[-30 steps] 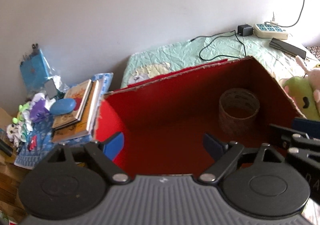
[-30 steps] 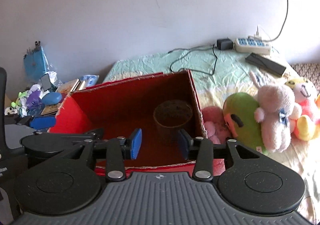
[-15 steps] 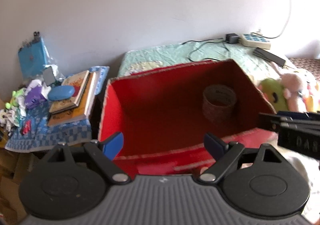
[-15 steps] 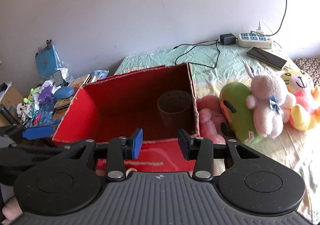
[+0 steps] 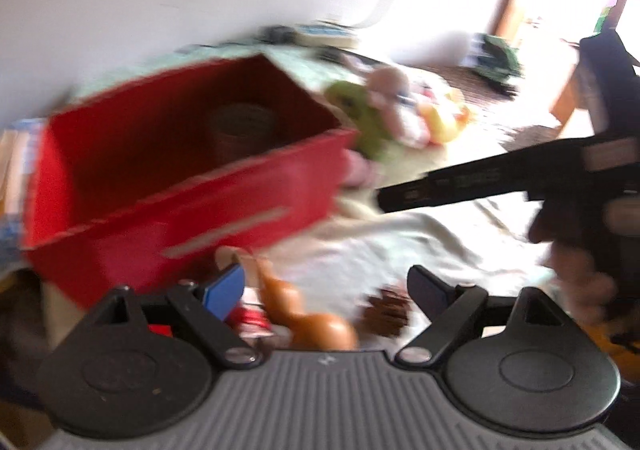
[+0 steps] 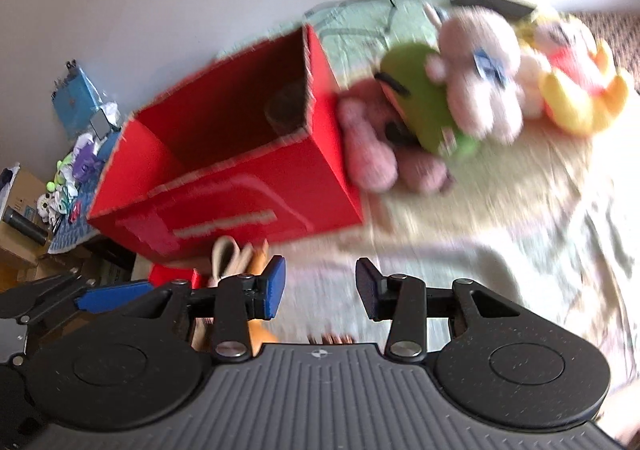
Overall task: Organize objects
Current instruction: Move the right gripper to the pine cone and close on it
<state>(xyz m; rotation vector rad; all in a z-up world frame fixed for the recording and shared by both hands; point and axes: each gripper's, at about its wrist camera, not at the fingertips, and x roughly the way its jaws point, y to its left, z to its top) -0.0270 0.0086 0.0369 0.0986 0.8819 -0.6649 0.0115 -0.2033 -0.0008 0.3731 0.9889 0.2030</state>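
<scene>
- The red cardboard box [image 6: 224, 186] is seen standing open-topped on the pale bedspread [image 6: 500, 234], with a brown cylindrical holder [image 5: 244, 130] inside at its far right corner; it is judged to be the place where loose things are to be gathered.
- 4 plush toys are seen just right of the box: a pink one [image 6: 368, 146] touching the box wall, a green one [image 6: 424, 102], a pale pink one [image 6: 480, 78] and a yellow-and-red one [image 6: 576, 90].
- A small orange toy [image 5: 316, 324] lies on the bedspread in front of the box, just beyond the left gripper [image 5: 328, 286].
- The left gripper is seen spread wide with nothing between its pads; the right gripper [image 6: 320, 286] is about half spread, also empty.
- The step in hand is judged to be a reach for an item to box; the approach should be slowed, as both views are smeared, and 1 toy should be centred between the pads before closing.
- No writing can be read; a pale mark on the box front is too blurred.
</scene>
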